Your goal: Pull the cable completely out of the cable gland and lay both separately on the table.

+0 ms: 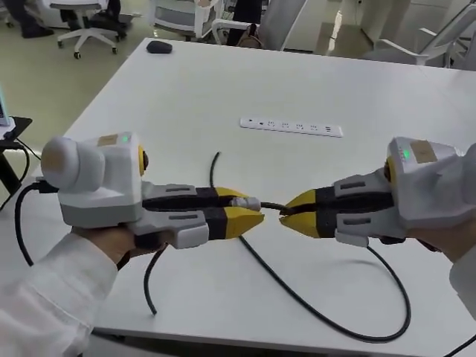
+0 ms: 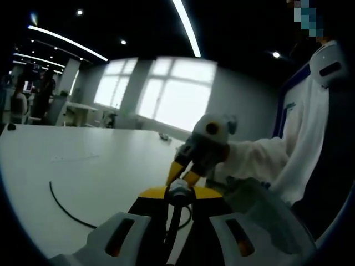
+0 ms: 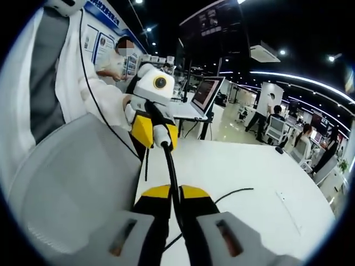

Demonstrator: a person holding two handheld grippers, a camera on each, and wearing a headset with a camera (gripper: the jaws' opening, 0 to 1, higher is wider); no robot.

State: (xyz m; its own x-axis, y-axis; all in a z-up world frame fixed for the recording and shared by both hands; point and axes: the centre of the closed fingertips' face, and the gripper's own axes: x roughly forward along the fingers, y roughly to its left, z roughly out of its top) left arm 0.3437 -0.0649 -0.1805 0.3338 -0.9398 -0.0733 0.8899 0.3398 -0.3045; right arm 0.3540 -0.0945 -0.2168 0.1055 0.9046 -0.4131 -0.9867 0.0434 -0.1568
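A white tabletop [image 1: 223,82] in an open office carries the work, with a power strip [image 1: 291,126] toward its far edge. The left claw [image 1: 249,216] is clamped on the gland [image 1: 244,201], and the right claw [image 1: 291,211] is clamped on the cable [image 1: 271,206] just beside the gland's mouth. Both are held above the tabletop near its front edge, tips facing and almost touching. The cable's long axis runs straight from claw to claw. Past the right claw it drops and loops along the front edge. The cable looks not yet out of the gland. The pull should follow that axis, hands drawing apart.
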